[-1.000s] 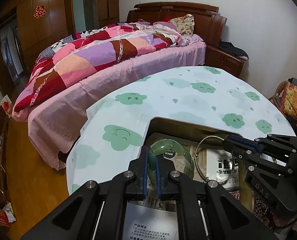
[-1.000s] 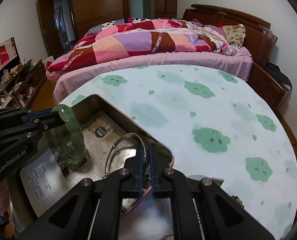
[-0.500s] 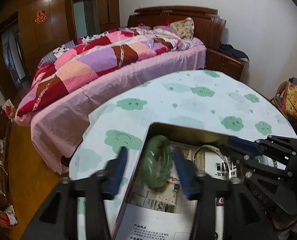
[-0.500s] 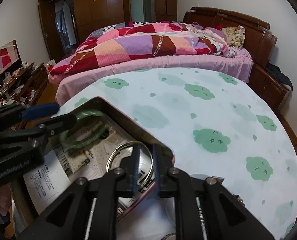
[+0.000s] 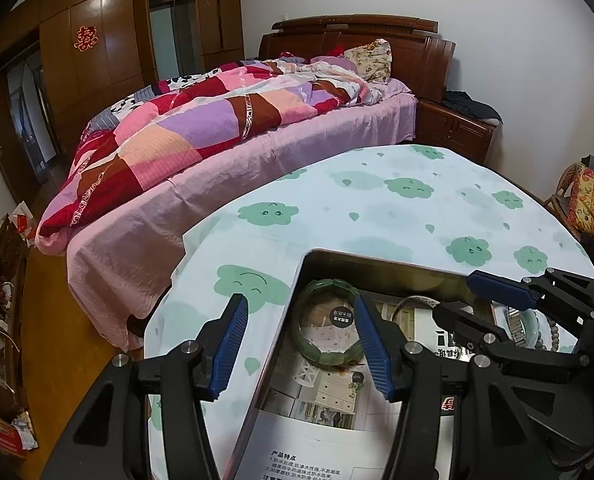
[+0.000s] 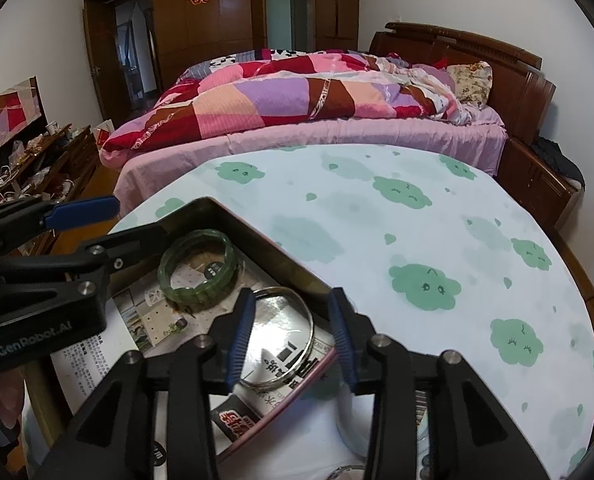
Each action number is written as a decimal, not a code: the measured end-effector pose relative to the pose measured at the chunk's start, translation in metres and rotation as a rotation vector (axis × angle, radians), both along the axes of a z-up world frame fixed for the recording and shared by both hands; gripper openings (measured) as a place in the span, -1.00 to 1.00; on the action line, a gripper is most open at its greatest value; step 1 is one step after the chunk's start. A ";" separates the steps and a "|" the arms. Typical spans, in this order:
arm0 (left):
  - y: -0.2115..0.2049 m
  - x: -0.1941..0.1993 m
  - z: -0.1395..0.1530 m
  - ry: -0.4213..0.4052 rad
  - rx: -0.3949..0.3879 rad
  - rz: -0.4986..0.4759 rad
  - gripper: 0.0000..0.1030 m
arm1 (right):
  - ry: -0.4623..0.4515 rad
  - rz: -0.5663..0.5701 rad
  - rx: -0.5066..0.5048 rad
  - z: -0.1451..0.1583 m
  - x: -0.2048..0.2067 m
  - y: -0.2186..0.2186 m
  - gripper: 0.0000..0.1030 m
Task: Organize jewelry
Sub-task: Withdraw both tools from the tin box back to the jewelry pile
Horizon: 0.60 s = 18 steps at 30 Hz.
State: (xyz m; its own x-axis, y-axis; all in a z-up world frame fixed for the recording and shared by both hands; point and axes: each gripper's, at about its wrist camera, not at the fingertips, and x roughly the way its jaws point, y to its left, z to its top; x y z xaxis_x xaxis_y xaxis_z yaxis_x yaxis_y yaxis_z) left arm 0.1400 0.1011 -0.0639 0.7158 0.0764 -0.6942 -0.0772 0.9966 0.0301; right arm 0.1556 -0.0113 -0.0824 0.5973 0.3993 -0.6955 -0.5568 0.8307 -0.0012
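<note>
green bangle (image 5: 329, 322) dropped in tin (image 5: 377, 260) | both claws released | silver bangle (image 6: 281, 336) half-hidden

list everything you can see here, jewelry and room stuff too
jade bracelet: 1, green, lying flat in the tin's far corner
metal bangle: 1, silver, lying in the tin beside the jade bracelet
tin box: 1, gold-toned, on the table, lined with printed paper
printed paper: several sheets, white with text, inside the tin
table: 1, round, white cloth with green clouds
bed: 1, pink sheet, behind the table
quilt: 1, pink, red and purple patchwork, on the bed
wardrobe: 1, dark wood, far wall
left tool: 1, black with blue pads, open above the jade bracelet
right tool: 1, black with blue pads, open above the bangle
</note>
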 end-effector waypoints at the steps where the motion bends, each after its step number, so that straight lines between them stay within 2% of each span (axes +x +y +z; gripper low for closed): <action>1: 0.000 0.000 0.000 0.001 0.000 0.001 0.09 | -0.003 0.000 0.000 0.000 0.000 0.000 -0.15; 4: 0.002 0.000 0.000 0.003 0.002 0.007 0.13 | -0.010 0.002 0.002 0.001 -0.002 0.000 0.00; 7: 0.003 -0.004 0.003 -0.014 0.008 0.023 0.39 | -0.016 0.004 0.017 0.004 -0.005 -0.001 0.25; 8: 0.003 -0.006 0.005 -0.023 0.007 0.027 0.42 | -0.019 -0.006 0.016 0.005 -0.005 -0.002 0.36; 14: 0.003 -0.021 0.012 -0.050 -0.014 0.049 0.42 | 0.003 -0.025 0.043 0.006 -0.004 -0.013 0.40; 18: 0.000 -0.040 0.018 -0.077 -0.055 0.056 0.43 | -0.001 -0.038 0.069 0.014 -0.013 -0.030 0.48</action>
State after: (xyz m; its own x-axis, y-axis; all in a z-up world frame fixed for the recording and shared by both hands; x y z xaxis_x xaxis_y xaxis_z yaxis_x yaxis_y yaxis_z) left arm 0.1002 0.1008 -0.0461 0.7631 0.0815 -0.6411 -0.1330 0.9906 -0.0323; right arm 0.1426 -0.0415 -0.0684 0.6138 0.4231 -0.6665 -0.5246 0.8495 0.0562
